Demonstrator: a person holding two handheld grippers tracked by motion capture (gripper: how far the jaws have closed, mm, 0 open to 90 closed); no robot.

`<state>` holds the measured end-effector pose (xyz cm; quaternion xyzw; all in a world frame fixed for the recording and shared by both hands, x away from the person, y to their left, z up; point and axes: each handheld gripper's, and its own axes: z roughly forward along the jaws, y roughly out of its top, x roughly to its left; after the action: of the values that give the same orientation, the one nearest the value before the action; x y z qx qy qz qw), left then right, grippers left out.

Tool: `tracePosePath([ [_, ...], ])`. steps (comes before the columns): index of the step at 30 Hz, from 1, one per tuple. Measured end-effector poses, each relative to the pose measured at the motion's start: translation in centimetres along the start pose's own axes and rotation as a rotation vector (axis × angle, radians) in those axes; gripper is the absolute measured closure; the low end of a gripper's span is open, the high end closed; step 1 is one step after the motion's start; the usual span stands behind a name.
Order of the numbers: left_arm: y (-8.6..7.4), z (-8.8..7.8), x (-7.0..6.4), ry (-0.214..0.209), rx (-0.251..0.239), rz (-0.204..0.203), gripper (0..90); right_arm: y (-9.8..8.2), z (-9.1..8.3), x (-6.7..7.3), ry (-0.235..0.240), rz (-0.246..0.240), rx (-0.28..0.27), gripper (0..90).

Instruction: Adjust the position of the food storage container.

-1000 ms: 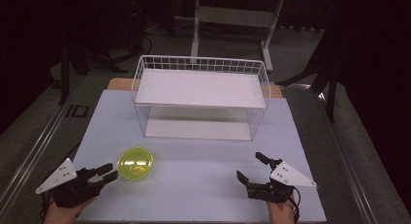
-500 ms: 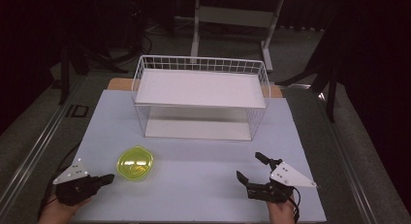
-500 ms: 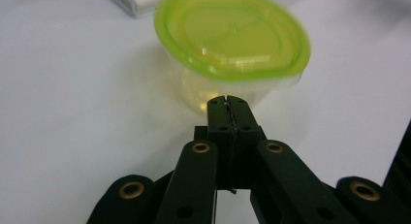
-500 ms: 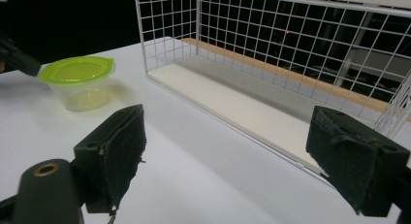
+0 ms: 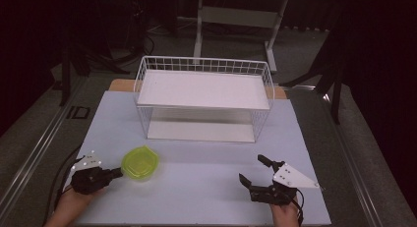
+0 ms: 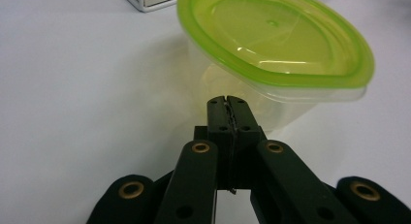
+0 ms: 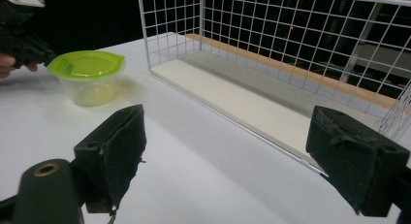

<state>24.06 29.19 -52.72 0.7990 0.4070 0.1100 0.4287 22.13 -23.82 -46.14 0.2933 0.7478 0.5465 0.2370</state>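
Observation:
A clear plastic container with a lime-green lid stands on the white table at the front left. My left gripper lies low on the table just left of it. Its jaws are shut together with nothing between them, and the tips point at the container's side wall, very close to it; I cannot tell if they touch. My right gripper rests at the front right, jaws wide open and empty, pointing toward the basket.
A white wire basket shelf with a white board on top and another at its bottom stands at the back middle of the table. Dark floor and a stand's legs lie beyond it.
The left gripper's jaws have gone from open to shut, and the gripper has sunk lower toward the table beside the container. The right gripper and the container have stayed put.

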Motion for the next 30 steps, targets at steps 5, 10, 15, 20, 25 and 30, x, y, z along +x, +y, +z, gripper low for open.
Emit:
tracePosePath([
  [5, 0.4, 1.1, -0.5, -0.028, 0.029, 0.022, 90.0, 0.0, 0.0, 0.1, 0.001, -0.009, 0.003, 14.1],
  [10, 1.2, 2.3, -1.2, -0.04, 0.049, 0.037, 90.0, 0.0, 0.1, 0.1, 0.001, -0.009, 0.004, 14.1],
  [15, 2.5, 3.8, -1.9, -0.055, 0.047, 0.056, 90.0, 0.1, 0.0, 0.2, 0.003, -0.02, 0.004, 14.1],
  [20, 3.8, 5.9, -3.2, -0.052, 0.062, 0.082, 90.0, 0.1, 0.0, 0.2, 0.005, -0.019, 0.009, 14.2],
  [25, 4.8, 7.5, -3.5, -0.04, 0.068, 0.072, 90.0, 0.1, -0.1, 0.2, 0.008, -0.018, 0.007, 14.2],
  [30, 4.5, 7.1, -3.2, -0.028, 0.057, 0.035, 90.0, 0.0, -0.1, 0.2, 0.009, -0.013, 0.008, 14.2],
])
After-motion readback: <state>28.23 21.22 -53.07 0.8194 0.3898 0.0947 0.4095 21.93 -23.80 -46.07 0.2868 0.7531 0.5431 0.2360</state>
